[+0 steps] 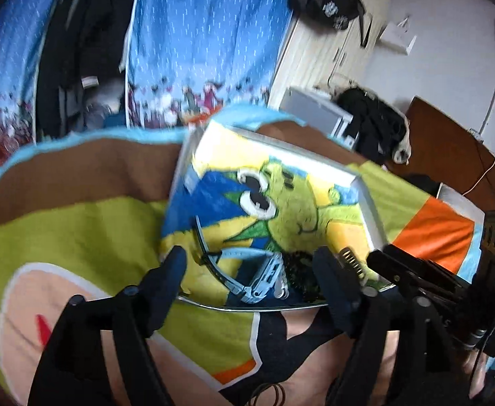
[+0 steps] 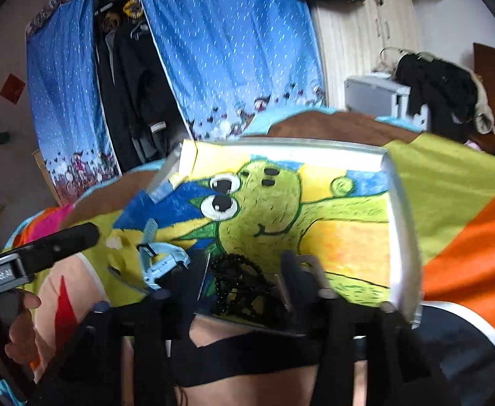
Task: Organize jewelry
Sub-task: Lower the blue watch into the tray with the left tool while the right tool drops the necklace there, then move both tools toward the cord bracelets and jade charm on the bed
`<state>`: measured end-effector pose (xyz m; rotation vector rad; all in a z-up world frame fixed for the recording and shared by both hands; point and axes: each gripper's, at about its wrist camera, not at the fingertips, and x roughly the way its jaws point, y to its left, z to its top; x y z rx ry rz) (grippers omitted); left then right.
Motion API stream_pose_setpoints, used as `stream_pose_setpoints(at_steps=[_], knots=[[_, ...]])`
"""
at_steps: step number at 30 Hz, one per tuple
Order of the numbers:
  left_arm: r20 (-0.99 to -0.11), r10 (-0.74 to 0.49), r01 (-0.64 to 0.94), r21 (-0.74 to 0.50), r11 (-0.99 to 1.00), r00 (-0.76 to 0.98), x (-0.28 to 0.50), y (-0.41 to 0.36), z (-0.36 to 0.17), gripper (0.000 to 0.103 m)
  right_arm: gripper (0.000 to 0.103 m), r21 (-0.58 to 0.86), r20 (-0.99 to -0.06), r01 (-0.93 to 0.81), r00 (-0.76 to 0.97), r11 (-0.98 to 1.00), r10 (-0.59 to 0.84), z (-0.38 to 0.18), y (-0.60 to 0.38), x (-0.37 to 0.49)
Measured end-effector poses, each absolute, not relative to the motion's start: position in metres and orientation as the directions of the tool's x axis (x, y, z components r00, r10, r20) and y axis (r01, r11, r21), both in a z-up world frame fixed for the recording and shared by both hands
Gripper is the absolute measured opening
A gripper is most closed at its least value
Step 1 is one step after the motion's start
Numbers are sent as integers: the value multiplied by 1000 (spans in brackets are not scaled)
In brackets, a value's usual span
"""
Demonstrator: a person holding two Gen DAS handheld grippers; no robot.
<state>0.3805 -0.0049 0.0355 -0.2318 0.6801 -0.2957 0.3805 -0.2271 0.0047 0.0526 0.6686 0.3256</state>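
Black beads (image 2: pixel 237 280) lie heaped at the tray's (image 2: pixel 403 223) near edge, framed by the right gripper (image 2: pixel 244 282), whose fingers stand apart, holding nothing I can make out. Beside them sits a blue watch (image 1: pixel 261 274), before the left gripper (image 1: pixel 250 267), fingers wide and empty. Sorting looks underway on the bed; next comes closing on one piece.

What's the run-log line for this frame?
tray on blanket | blue watch, black beads inside | left gripper open | right gripper open
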Motion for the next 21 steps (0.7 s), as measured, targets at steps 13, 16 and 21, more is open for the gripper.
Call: stream_pose_setpoints(at_steps=[13,16,21], knots=[[-372,-294,244,-177,954,880,255,-7,111,98,92,110,-439,-338,828,935,350,92,-233,259],[-350,-290,243,-173,955,891,228,-6,118,99,100,111,-396,-350,843,930,364,104,-235,229],[-342,-279,239,-155,959,898,186,-5,118,101,103,131,-349,-346,861,929,370,110,-244,181]])
